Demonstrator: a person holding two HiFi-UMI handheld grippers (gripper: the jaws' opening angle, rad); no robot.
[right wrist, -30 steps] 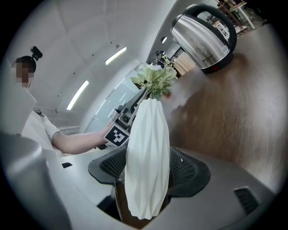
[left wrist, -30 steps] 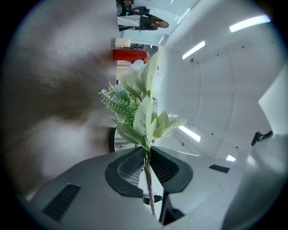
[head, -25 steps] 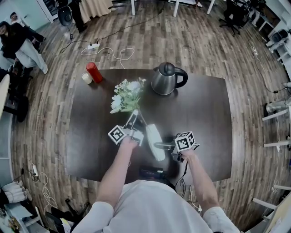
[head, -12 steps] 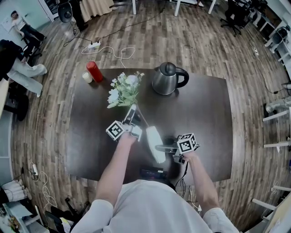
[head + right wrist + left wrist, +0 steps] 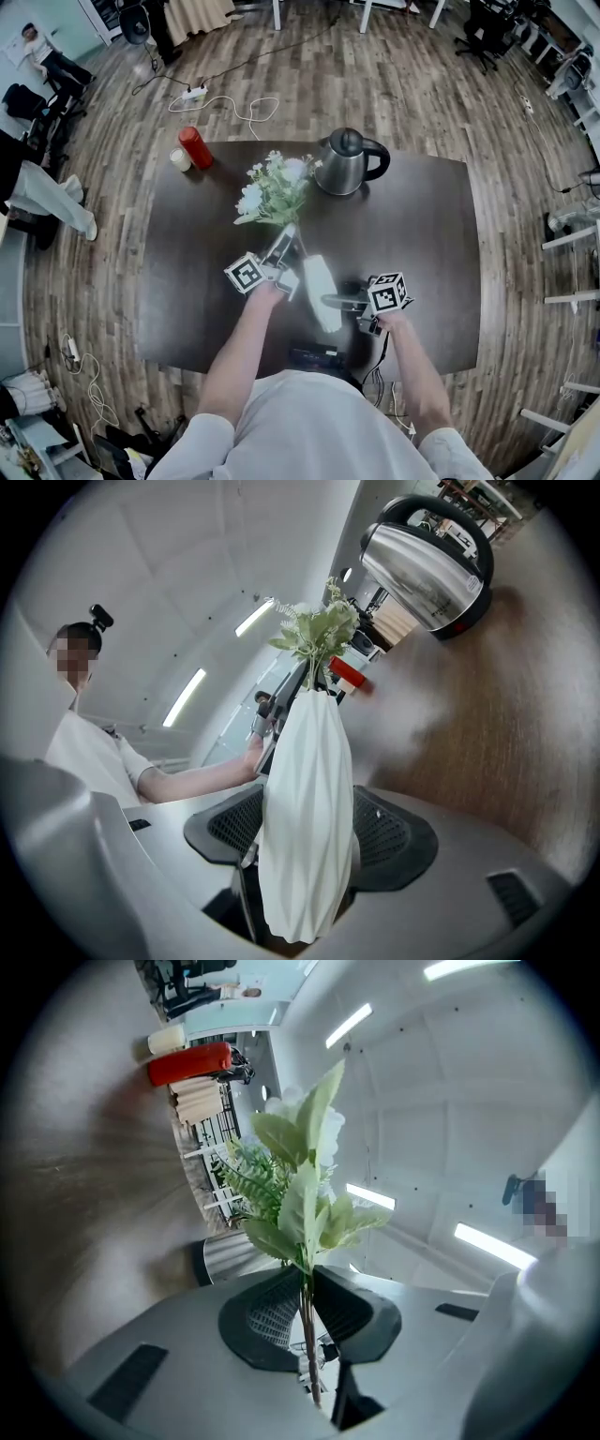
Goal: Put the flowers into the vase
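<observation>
The left gripper (image 5: pixel 282 247), clamped on the stems of the flowers (image 5: pixel 277 191), had swung the blooms right, toward the kettle (image 5: pixel 345 161) at upper centre. The right gripper (image 5: pixel 343 302) was clamped on the tilted vase (image 5: pixel 320 292) at lower centre. The stems now seemed better aligned with its mouth, though whether they had entered it was unclear.
</observation>
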